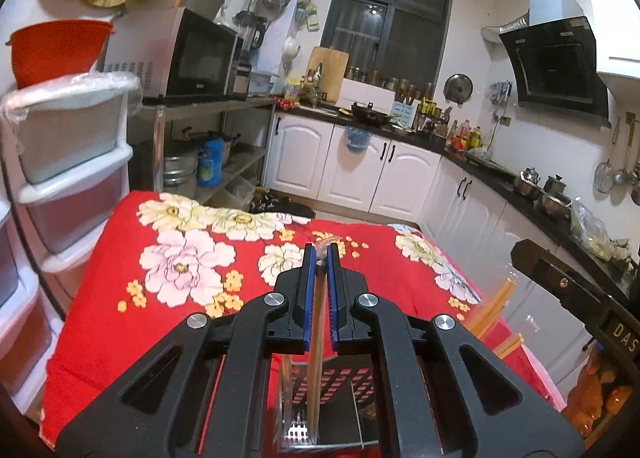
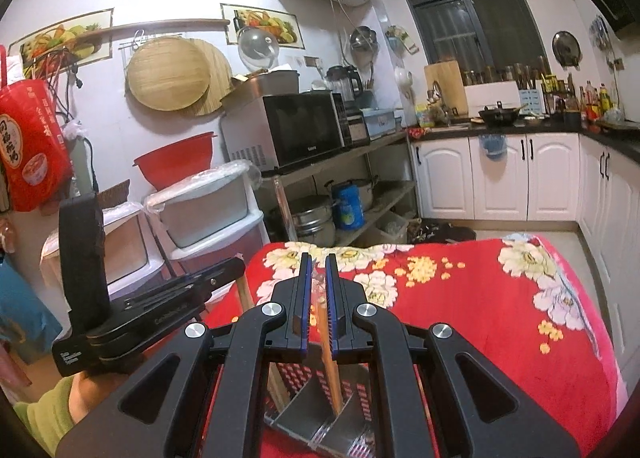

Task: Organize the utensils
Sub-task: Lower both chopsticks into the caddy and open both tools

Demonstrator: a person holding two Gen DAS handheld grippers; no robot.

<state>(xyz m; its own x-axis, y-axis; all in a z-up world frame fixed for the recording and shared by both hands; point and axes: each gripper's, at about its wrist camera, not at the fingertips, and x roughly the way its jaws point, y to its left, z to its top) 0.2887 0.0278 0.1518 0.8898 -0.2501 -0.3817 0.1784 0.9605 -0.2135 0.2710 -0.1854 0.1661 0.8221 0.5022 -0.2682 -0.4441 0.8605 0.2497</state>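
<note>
My left gripper (image 1: 319,258) is shut on a wooden-handled utensil (image 1: 316,346) in a clear wrapper, held upright with its lower end inside a perforated metal utensil holder (image 1: 340,390) below the fingers. My right gripper (image 2: 317,270) is shut on a wrapped bundle of wooden chopsticks (image 2: 330,354), whose lower end dips into a compartment of the same metal holder (image 2: 320,414). The holder stands on a table with a red floral cloth (image 1: 192,258). The right gripper's body and its yellow chopsticks (image 1: 498,310) show at the right of the left wrist view. The left gripper's body (image 2: 152,318) shows at the left of the right wrist view.
White plastic drawers (image 1: 72,194) stand left of the table. A steel rack with a microwave (image 1: 180,54) is behind it. White cabinets (image 1: 360,166) with a dark cluttered counter run along the back and right. The red cloth (image 2: 500,318) stretches ahead of both grippers.
</note>
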